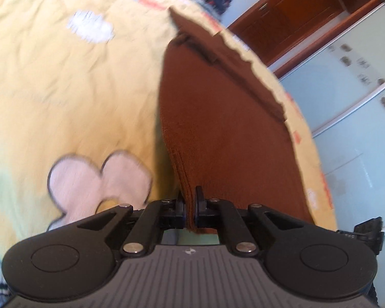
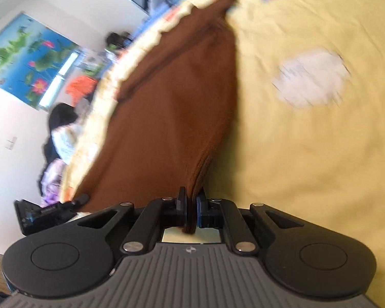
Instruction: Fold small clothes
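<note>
Brown knit cloth was pinched in both sets of jaws: the left gripper (image 1: 190,205) was clenched on one ribbed edge of the brown garment (image 1: 218,128), and the right gripper (image 2: 191,206) was clenched on another part of that edge. From the jaws the garment spread away over a yellow bedspread (image 1: 64,77), reaching toward its scalloped border. White and pink cartoon patches (image 1: 100,179) marked the bedspread beside it. Beyond the border stood a wooden cabinet (image 1: 295,12).

Bright daylight, heavy motion blur, strong fisheye bending at edges, no glare
</note>
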Demonstrator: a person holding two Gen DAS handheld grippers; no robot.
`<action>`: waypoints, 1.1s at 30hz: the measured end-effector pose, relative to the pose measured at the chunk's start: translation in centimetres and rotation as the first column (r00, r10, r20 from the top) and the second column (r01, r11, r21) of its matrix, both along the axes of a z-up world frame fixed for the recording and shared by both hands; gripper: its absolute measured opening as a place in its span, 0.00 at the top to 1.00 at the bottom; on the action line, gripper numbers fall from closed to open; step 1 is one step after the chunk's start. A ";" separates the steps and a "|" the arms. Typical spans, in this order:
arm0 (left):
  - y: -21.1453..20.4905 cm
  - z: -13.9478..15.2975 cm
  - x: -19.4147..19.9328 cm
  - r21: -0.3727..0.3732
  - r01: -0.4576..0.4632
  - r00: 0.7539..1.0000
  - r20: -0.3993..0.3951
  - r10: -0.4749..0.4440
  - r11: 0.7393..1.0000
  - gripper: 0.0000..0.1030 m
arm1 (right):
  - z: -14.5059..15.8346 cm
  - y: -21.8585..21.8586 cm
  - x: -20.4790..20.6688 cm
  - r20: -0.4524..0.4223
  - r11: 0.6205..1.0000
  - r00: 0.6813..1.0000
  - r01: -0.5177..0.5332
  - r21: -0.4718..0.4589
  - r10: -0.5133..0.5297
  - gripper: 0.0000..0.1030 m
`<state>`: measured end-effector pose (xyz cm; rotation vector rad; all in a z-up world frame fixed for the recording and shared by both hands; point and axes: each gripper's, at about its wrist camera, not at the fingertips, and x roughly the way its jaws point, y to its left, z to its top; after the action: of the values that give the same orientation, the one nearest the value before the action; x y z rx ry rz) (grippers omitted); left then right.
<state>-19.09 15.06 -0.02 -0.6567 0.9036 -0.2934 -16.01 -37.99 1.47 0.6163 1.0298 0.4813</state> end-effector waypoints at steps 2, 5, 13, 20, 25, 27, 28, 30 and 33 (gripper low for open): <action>0.0 0.0 -0.6 -0.014 -0.004 1.000 0.006 0.004 1.000 0.95 | -0.2 0.0 0.1 0.002 1.000 1.000 0.021 0.015 -0.021 0.88; 0.7 0.7 -1.4 -0.036 0.032 0.999 0.029 -0.031 0.999 0.93 | 0.9 -0.2 0.4 0.037 0.998 0.998 0.053 0.034 -0.054 0.54; 3.1 1.5 4.9 -0.007 -0.067 0.997 0.038 0.067 0.998 0.76 | 2.2 -0.5 9.2 0.092 0.993 0.989 0.108 0.053 -0.113 0.27; 3.0 0.3 12.4 -0.067 -0.097 0.995 0.004 0.097 0.993 0.76 | 1.2 0.3 17.8 0.072 0.987 0.985 0.160 -0.032 -0.158 0.27; 1.9 0.8 14.4 0.032 -0.107 0.993 0.044 0.106 0.994 0.98 | 0.3 1.6 20.0 0.033 0.996 0.997 0.073 -0.048 -0.072 0.88; 1.9 1.2 14.0 0.081 -0.109 0.992 0.074 0.103 0.991 0.99 | 0.4 1.5 19.4 0.067 0.996 0.997 0.047 -0.071 -0.042 0.88; 2.3 1.3 13.5 0.114 -0.115 0.991 0.078 0.107 0.987 0.99 | 0.6 0.9 18.8 0.079 0.996 0.996 0.055 -0.071 -0.050 0.89; 3.0 0.8 12.7 0.128 -0.107 0.992 0.083 0.097 0.986 0.99 | 0.2 -1.0 17.9 0.084 0.992 0.993 0.095 -0.078 -0.088 0.89; 3.3 1.1 12.2 0.168 -0.079 0.994 0.093 0.064 0.983 0.99 | -1.1 -3.7 17.3 0.055 0.991 0.990 0.128 0.042 -0.130 0.92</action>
<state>-6.90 18.32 1.09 -0.5116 0.8096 -0.1758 1.34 -41.70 0.39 0.6951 0.9213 0.4036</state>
